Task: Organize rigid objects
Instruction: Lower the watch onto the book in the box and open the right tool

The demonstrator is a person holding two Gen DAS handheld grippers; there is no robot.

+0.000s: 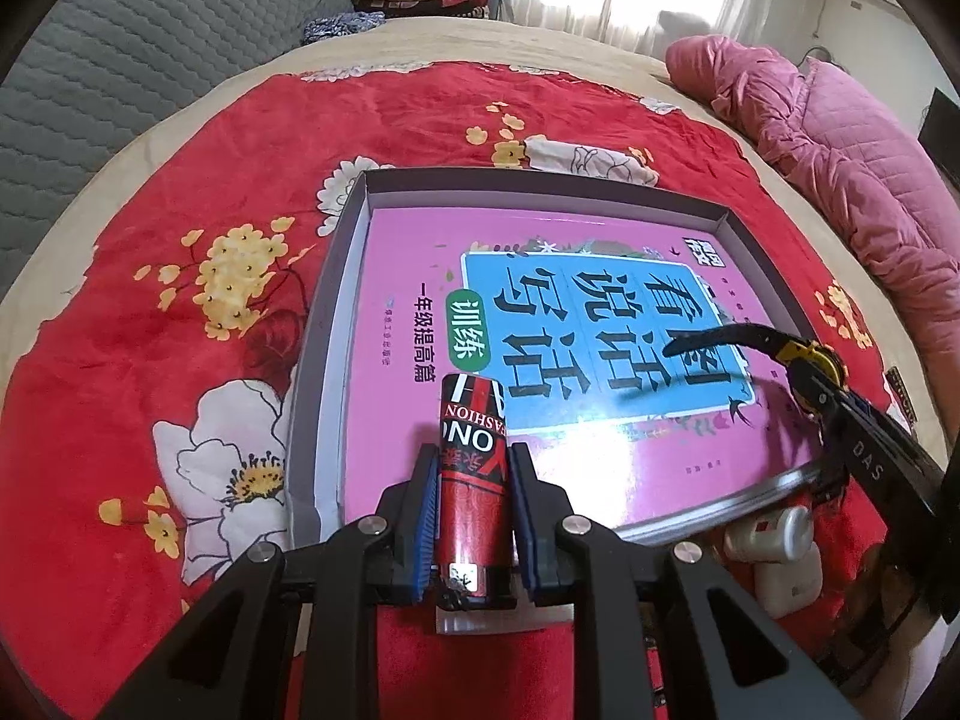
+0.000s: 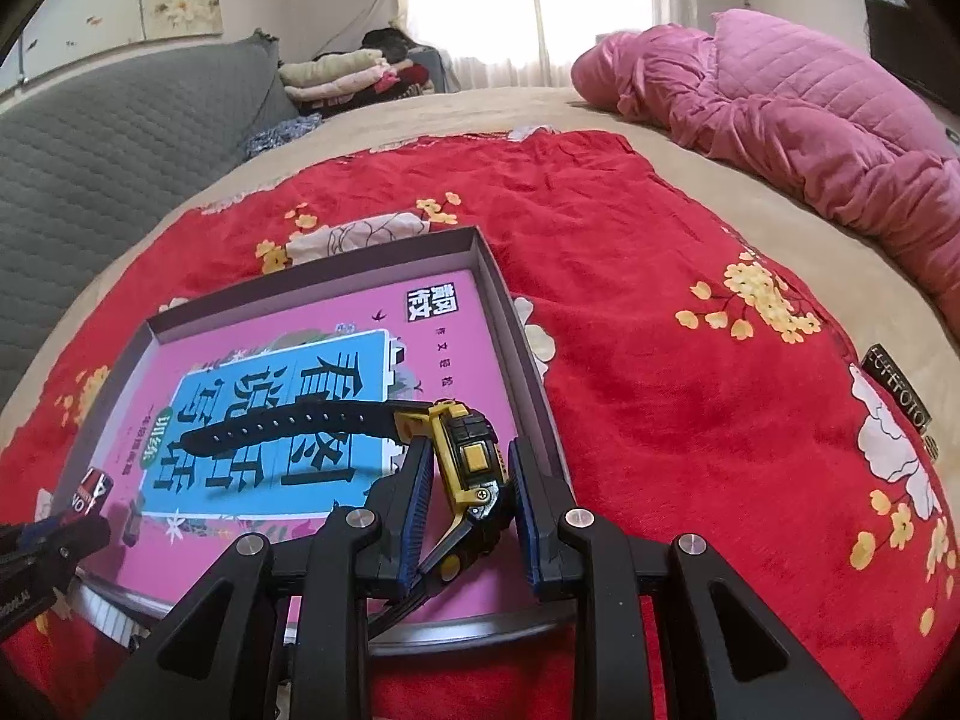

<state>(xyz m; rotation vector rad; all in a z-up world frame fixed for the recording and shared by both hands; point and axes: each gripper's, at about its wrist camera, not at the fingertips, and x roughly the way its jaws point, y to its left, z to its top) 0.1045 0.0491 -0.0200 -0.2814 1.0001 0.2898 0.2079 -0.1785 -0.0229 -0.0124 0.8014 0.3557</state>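
Observation:
My left gripper (image 1: 471, 468) is shut on a red and black tube (image 1: 471, 474) and holds it over the near edge of a shallow grey box (image 1: 327, 312). A pink book with a blue title panel (image 1: 570, 324) lies flat in the box. My right gripper (image 2: 471, 468) is shut on a yellow and black wristwatch (image 2: 471, 456); its black strap (image 2: 288, 426) sticks out left over the book (image 2: 288, 384). The watch also shows at the right of the left wrist view (image 1: 810, 360). The tube's tip shows at the left of the right wrist view (image 2: 90, 495).
The box (image 2: 516, 324) sits on a red flowered blanket (image 2: 660, 300) on a bed. A pink quilted jacket (image 2: 810, 120) lies at the far right. A white plug-like object (image 1: 774, 540) lies near the box's right corner. A grey quilted headboard (image 1: 120, 60) stands at left.

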